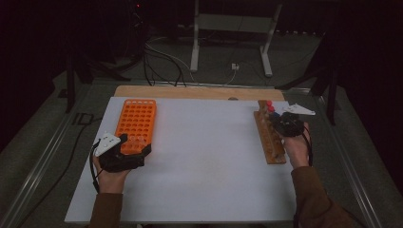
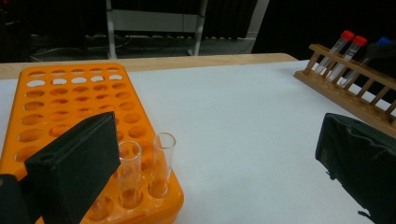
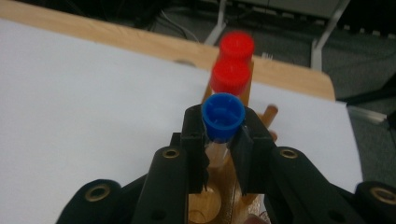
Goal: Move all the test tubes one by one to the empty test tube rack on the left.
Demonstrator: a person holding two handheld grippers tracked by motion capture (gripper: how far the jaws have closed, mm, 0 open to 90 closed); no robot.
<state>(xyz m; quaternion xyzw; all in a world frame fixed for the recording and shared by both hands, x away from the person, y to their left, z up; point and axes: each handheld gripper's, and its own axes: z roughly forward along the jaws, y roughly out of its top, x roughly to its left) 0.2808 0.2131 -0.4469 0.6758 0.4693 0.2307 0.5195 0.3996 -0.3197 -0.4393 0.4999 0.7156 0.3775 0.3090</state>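
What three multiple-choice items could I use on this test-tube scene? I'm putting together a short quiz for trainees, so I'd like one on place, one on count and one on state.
1. Where does the orange rack lie on the white table?
A. by the left tool
B. by the right tool
C. on the floor

2. How many red-capped tubes stand in the wooden rack?
A. none
B. two
C. five

3. What is the right tool doing?
A. hanging open
B. shut on the blue-capped tube
C. shut on a red cap

Key:
1 A: the left tool reaches over that rack's near end.
2 B: two red caps sit behind the blue one.
3 B: its jaws press the blue-capped tube below the cap.
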